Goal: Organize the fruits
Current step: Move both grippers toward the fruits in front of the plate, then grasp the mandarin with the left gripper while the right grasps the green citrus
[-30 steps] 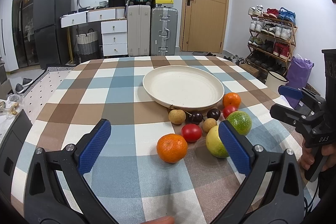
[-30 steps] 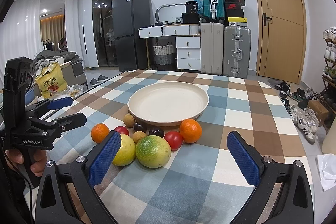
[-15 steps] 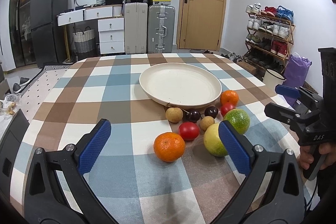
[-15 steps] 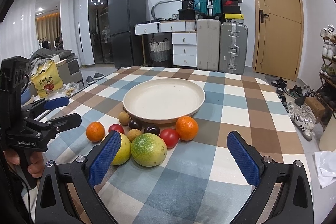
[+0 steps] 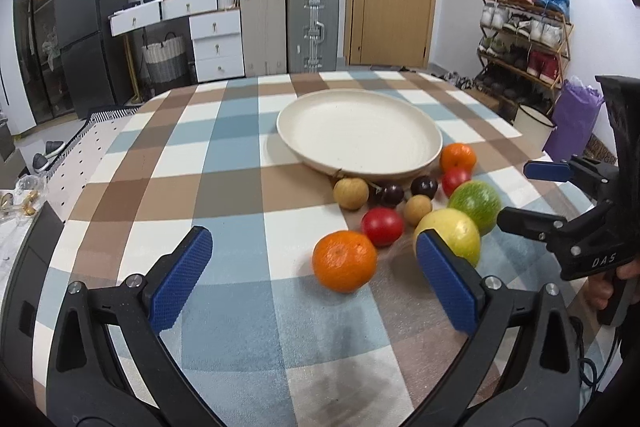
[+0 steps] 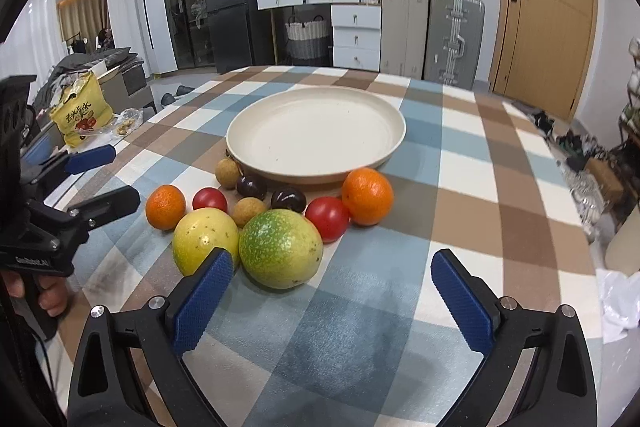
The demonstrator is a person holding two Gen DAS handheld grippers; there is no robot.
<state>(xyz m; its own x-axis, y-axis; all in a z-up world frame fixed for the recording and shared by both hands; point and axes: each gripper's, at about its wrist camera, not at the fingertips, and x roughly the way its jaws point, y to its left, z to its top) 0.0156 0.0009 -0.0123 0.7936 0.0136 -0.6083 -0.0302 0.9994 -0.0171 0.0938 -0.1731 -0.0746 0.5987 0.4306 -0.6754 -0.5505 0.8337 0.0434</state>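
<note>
An empty cream plate (image 5: 360, 131) (image 6: 316, 135) sits mid-table. Fruit lies in a cluster at its near edge: two oranges (image 5: 344, 261) (image 6: 367, 195), two red tomatoes (image 5: 382, 226), a yellow fruit (image 6: 205, 241), a green fruit (image 6: 280, 247), two dark plums (image 6: 251, 186) and two small tan fruits (image 5: 351, 193). My left gripper (image 5: 316, 275) is open and empty, with the near orange between its fingers' line. My right gripper (image 6: 332, 303) is open and empty, just short of the green fruit. Each gripper shows in the other's view (image 5: 560, 207) (image 6: 80, 179).
The table has a blue, brown and white checked cloth (image 5: 224, 155). A yellow snack bag (image 6: 80, 113) sits off the left side. Suitcases, drawers and a fridge stand behind; a shoe rack (image 5: 524, 31) stands to the right.
Both grippers have moved forward toward the fruit cluster, which now looks larger and nearer. Both stay open. No fruit has moved.
</note>
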